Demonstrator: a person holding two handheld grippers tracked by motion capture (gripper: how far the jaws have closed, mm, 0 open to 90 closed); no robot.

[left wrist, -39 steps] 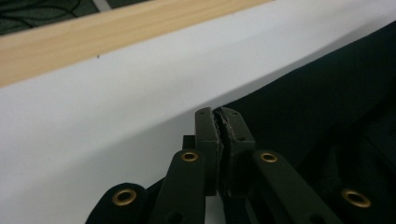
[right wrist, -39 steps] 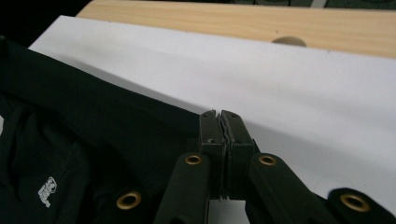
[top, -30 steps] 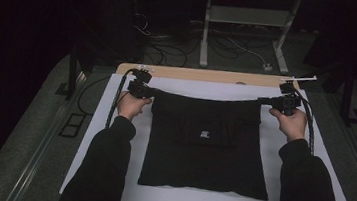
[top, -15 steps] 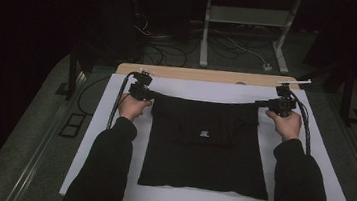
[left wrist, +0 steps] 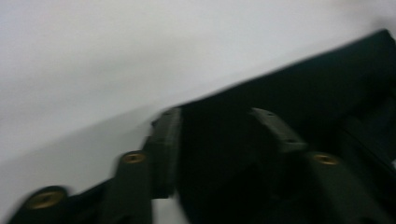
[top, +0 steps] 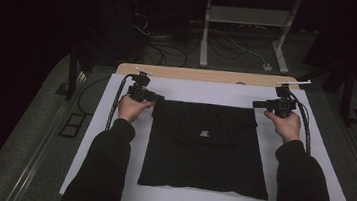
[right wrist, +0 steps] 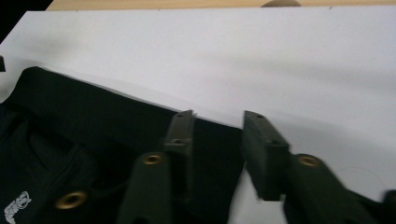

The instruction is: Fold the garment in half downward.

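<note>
We see the black garment [top: 206, 153] lying flat on the white table cover [top: 112, 139], between our two grippers. The left gripper [top: 155, 97] has just been opening; its jaws stand apart over the garment's near corner (blurred in its own view). The right gripper [top: 257, 104] has likewise just parted, the opposite corner lying loose between its jaws.

A black garment [top: 206, 153] lies flat and folded on the white table cover, a small pale logo near its top. Its two upper corners sit right at the parted fingers [right wrist: 180, 135].
</note>
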